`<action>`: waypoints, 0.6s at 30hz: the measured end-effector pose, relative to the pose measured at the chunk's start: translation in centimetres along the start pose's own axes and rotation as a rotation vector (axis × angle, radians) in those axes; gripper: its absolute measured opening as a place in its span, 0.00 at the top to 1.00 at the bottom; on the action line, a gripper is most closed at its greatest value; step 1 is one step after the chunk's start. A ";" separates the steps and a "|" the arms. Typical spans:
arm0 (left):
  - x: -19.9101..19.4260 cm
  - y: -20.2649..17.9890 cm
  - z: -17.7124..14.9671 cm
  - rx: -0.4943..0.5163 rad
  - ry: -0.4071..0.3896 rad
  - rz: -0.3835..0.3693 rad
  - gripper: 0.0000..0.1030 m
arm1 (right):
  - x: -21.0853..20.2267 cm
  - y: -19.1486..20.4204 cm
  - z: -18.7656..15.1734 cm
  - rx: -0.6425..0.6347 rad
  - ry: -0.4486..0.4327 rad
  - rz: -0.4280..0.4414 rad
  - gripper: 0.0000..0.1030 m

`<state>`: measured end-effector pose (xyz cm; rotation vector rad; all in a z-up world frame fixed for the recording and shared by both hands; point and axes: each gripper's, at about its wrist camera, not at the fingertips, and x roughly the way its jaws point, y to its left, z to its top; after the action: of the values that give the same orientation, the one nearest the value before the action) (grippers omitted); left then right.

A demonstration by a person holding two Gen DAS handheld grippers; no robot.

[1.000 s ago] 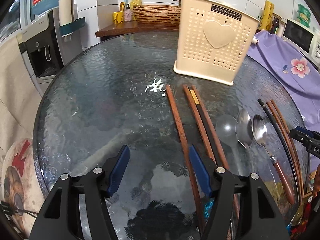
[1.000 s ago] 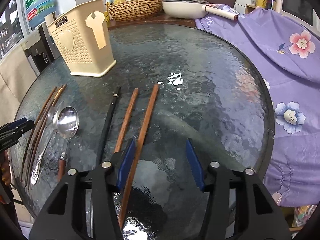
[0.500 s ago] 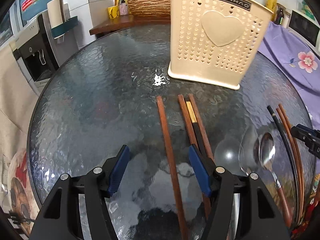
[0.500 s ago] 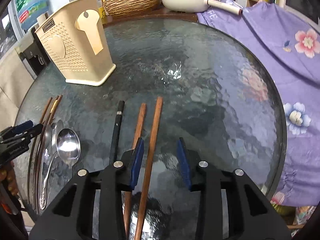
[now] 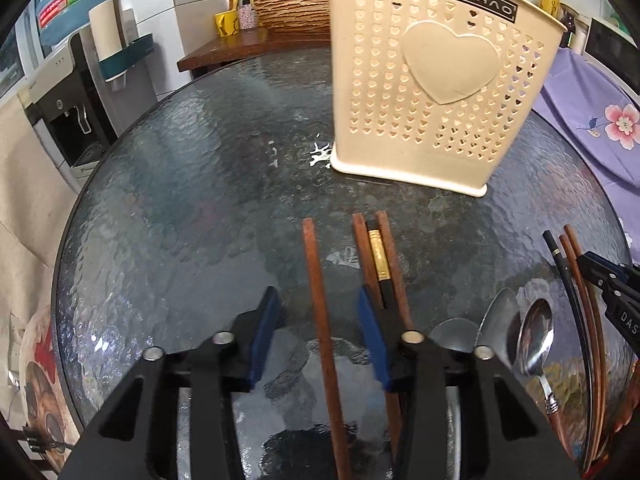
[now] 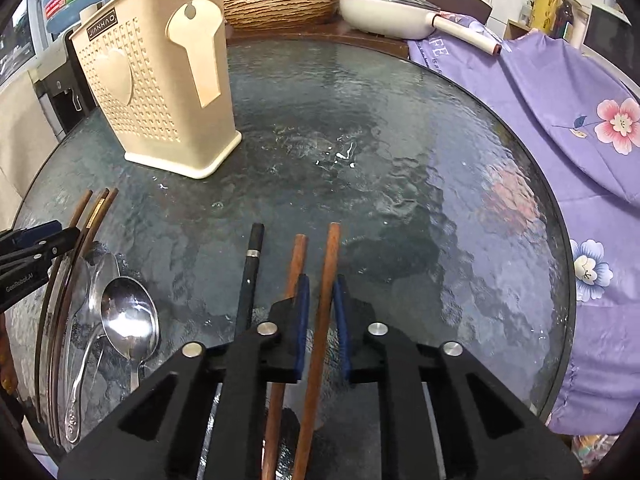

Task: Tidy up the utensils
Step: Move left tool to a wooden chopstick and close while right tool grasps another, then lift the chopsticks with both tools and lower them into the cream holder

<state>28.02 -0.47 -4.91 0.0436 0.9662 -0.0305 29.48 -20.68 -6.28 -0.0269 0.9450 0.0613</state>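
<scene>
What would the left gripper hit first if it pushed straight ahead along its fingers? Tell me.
Probably the cream utensil holder. The left gripper, jaws open, straddles a brown chopstick lying along its line on the glass table. Beyond the chopstick's tip is bare glass, then the holder's left front edge, though depth is unclear.

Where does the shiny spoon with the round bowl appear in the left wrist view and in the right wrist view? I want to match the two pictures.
Left wrist view: the shiny spoon lies at the lower right, near the picture's edge.
Right wrist view: the shiny spoon lies at the lower left.
Shared landmark: the cream utensil holder, upright beyond the spoon in both views.
</scene>
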 end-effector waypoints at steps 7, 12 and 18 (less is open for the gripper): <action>0.2 -0.9 0.5 0.028 0.002 0.007 0.93 | 0.1 -0.3 0.3 0.004 0.003 0.026 0.92; 0.2 -0.9 0.0 0.028 -0.011 0.010 0.93 | 0.3 -0.6 0.4 0.008 0.002 0.065 0.93; -0.3 -0.2 0.2 -0.005 -0.022 -0.029 0.93 | -1.4 -1.0 1.0 0.020 -0.068 0.143 0.93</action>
<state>28.01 -0.70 -4.61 0.0245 0.9448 -0.0548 29.60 -21.68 -4.57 0.0607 0.8783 0.1843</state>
